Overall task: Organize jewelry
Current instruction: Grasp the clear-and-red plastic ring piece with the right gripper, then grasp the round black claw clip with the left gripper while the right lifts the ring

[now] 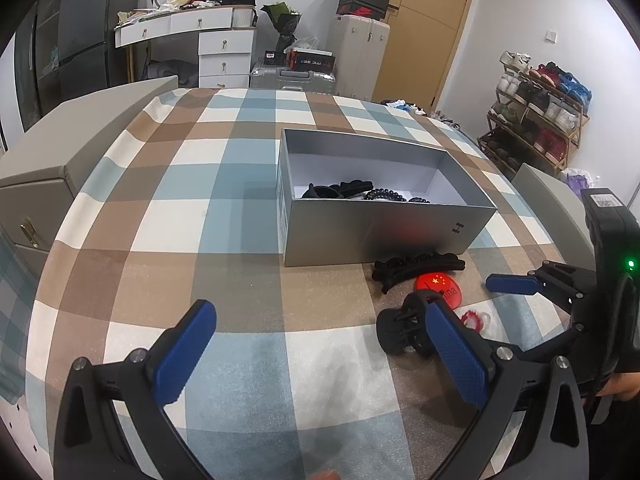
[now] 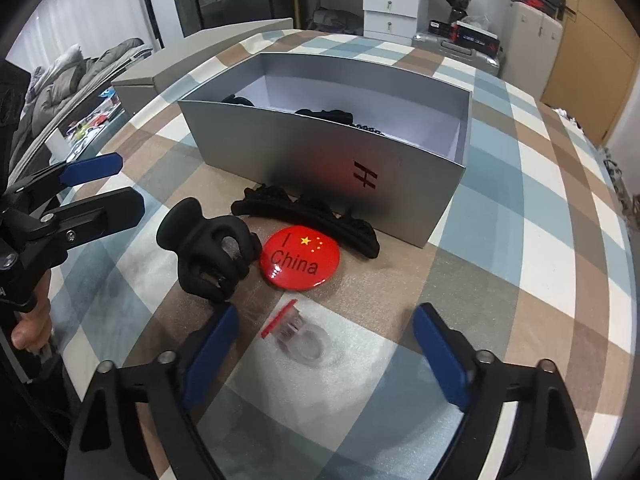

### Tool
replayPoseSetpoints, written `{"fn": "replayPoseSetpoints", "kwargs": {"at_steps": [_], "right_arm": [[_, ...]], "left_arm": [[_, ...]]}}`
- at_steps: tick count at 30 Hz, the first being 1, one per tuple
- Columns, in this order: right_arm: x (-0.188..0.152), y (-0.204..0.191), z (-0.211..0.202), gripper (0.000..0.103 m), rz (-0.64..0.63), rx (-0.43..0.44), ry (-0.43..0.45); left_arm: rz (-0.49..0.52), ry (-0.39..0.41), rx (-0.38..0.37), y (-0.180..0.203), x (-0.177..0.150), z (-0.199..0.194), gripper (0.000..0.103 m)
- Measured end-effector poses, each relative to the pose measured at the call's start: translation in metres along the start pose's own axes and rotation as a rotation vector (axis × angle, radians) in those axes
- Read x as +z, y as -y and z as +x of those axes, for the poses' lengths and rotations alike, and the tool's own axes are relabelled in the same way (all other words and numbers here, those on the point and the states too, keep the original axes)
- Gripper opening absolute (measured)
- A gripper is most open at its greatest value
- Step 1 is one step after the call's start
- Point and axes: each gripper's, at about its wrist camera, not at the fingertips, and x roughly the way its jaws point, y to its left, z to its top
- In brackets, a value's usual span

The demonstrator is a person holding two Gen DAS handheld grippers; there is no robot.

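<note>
From your left wrist camera, your left gripper hovers over the checked blue, brown and white cloth with its blue-padded fingers spread wide and nothing between them. Ahead sits the open grey cardboard box, with black hair clips and a black beaded band lying inside against its near wall. Just in front of the box lies a long black scalloped hair clip, and the round red badge touches its near edge. The chunky black claw clip sits close beside your right finger pad. Your right gripper enters from the right edge.

From your right wrist camera, your right gripper has its fingers spread, a pad on either side of the small clear plastic ring with a red top, not pressing it. The ring rests on the cloth, just near of the badge. The claw clip lies left of the badge, touching it. Your left gripper shows at the left, spread and empty.
</note>
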Motion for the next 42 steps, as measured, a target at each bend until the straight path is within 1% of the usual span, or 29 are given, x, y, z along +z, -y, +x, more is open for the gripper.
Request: {"fn": "replayPoseSetpoints", "kwargs": {"at_steps": [2, 4, 5, 7, 8, 9, 11, 13, 15, 19, 24, 25, 26, 32, 38, 42], "right_arm": [[-0.002, -0.001, -0.002, 0.082, -0.022, 0.023, -0.003], [-0.005, 0.0, -0.004, 0.079, -0.034, 0.03, -0.007], [-0.005, 0.002, -0.005, 0.075, -0.033, 0.032, -0.005], [-0.006, 0.004, -0.006, 0.068, -0.032, 0.03, -0.001], [-0.006, 0.003, -0.007, 0.059, -0.043, 0.031, 0.003], [-0.007, 0.002, -0.008, 0.054, -0.052, 0.035, 0.004], [-0.007, -0.002, -0.009, 0.05, -0.067, 0.043, 0.001], [-0.007, -0.007, -0.008, 0.049, -0.083, 0.036, 0.0], [-0.007, -0.009, -0.008, 0.044, -0.093, 0.036, 0.0], [-0.008, -0.012, -0.008, 0.043, -0.111, 0.037, 0.009], [-0.008, -0.012, -0.008, 0.036, -0.116, 0.023, 0.013], [-0.008, -0.012, -0.008, 0.034, -0.116, 0.021, 0.015], [-0.008, -0.012, -0.008, 0.029, -0.119, 0.021, 0.018], [-0.01, -0.008, -0.013, 0.028, -0.127, 0.032, 0.03], [-0.008, 0.01, -0.035, 0.029, -0.071, 0.087, 0.105], [-0.008, 0.021, -0.039, 0.029, -0.026, 0.092, 0.129]], "left_arm": [[0.004, -0.002, 0.0, 0.001, 0.0, 0.0, 0.102], [0.006, -0.001, -0.001, 0.002, 0.0, 0.001, 0.102], [0.005, -0.003, -0.002, 0.002, 0.0, 0.001, 0.102], [0.007, -0.005, -0.001, 0.003, 0.0, 0.001, 0.102], [0.008, -0.007, -0.002, 0.003, -0.001, 0.002, 0.102], [0.008, -0.009, -0.005, 0.004, -0.001, 0.002, 0.102], [0.007, -0.009, -0.009, 0.004, -0.001, 0.002, 0.102], [0.007, -0.009, -0.011, 0.005, 0.0, 0.002, 0.102], [0.012, -0.007, -0.013, 0.006, 0.0, 0.001, 0.102], [0.017, -0.009, -0.011, 0.007, -0.001, 0.001, 0.102], [0.016, -0.014, -0.011, 0.008, -0.001, 0.002, 0.102], [0.017, -0.015, -0.011, 0.008, -0.001, 0.002, 0.102], [0.018, -0.014, -0.011, 0.009, -0.001, 0.002, 0.102], [0.019, -0.024, -0.015, 0.01, -0.001, 0.004, 0.102], [0.043, -0.047, -0.035, 0.02, -0.003, 0.008, 0.102], [0.071, -0.073, -0.084, 0.03, -0.005, 0.013, 0.101]]}}
